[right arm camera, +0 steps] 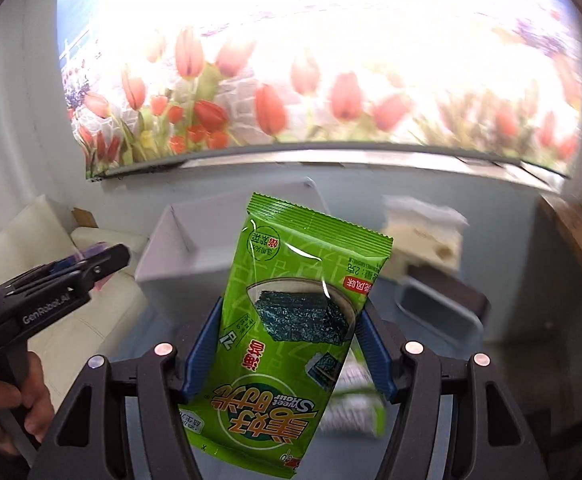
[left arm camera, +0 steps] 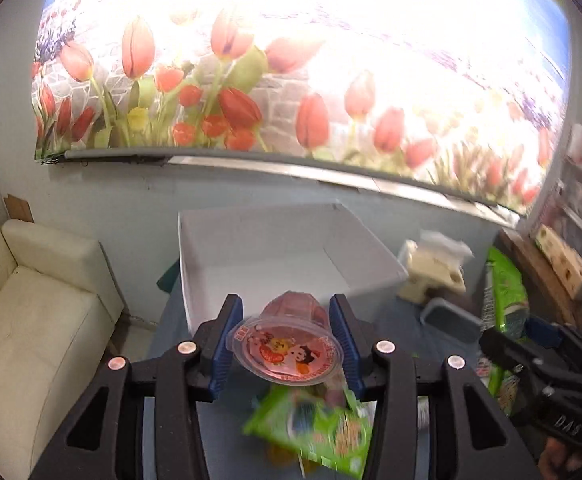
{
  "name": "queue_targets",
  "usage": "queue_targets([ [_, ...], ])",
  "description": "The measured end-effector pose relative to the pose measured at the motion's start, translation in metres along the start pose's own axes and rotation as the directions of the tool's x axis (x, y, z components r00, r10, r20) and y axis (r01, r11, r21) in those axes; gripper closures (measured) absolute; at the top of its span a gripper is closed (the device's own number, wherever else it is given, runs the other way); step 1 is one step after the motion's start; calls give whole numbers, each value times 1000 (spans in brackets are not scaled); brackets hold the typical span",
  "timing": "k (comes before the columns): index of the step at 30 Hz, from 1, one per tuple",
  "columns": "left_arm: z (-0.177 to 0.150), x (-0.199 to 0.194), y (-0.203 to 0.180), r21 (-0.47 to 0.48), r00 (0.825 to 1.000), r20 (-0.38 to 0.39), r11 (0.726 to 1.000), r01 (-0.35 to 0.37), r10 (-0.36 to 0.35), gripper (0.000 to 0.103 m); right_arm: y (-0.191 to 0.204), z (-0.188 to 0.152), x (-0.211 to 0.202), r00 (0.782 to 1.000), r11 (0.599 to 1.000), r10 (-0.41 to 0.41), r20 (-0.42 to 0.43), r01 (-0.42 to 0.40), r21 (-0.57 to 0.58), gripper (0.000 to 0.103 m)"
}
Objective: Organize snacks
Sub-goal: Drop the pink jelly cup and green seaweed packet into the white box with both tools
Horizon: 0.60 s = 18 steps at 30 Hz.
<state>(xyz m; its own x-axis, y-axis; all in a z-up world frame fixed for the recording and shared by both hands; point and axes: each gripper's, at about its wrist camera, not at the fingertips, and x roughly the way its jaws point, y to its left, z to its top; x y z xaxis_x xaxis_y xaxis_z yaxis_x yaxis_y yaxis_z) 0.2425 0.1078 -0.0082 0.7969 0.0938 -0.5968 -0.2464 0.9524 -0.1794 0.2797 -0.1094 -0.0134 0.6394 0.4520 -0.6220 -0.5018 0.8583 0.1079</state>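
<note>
We grip a pink plastic jelly cup with a cartoon-printed foil lid (left arm camera: 287, 350) in our left gripper (left arm camera: 287, 344), blue pads pressed on both sides, lifted above the blue worktop (left arm camera: 403, 320). Our right gripper (right arm camera: 291, 344) clamps a green foil seaweed snack packet (right arm camera: 291, 320). An open white rectangular box (left arm camera: 275, 256) stands toward the worktop's far edge.

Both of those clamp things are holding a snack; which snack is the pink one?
The jelly cup in the left gripper: a pink cup with a cartoon lid. The right gripper holds a flat green seaweed packet.
</note>
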Motion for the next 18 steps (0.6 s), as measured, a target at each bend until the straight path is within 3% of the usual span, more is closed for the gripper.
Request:
queue_targets([
  [1, 15, 13, 6, -9, 1000, -7, 1000, 21, -21, 53, 8, 14, 15, 1000, 1000, 1, -16, -1, -24, 34],
  [4, 46, 52, 19, 3, 998, -28, 999, -51, 51, 53, 20, 59, 66, 998, 998, 34, -60, -37, -52, 34],
  [9, 63, 105, 39, 8, 995, -94, 999, -46, 47, 53, 22, 112, 135, 993, 998, -4, -116, -3, -62, 34],
  [13, 69, 135, 51, 21, 990, -129, 999, -45, 48, 53, 21, 123, 172, 989, 999, -29, -148, 22, -49, 31],
  [15, 68, 148, 53, 23, 988, -156, 1000, -16, 19, 52, 21, 121, 186, 984, 998, -39, -172, 31, -49, 21],
  [16, 66, 151, 52, 27, 986, -167, 1000, -2, 6, 50, 23, 118, 192, 982, 998, -38, -188, 29, -53, 16],
  [18, 61, 158, 51, 40, 983, -182, 999, -4, 11, 32, 27, 113, 197, 980, 995, -71, -186, 55, -89, 15],
])
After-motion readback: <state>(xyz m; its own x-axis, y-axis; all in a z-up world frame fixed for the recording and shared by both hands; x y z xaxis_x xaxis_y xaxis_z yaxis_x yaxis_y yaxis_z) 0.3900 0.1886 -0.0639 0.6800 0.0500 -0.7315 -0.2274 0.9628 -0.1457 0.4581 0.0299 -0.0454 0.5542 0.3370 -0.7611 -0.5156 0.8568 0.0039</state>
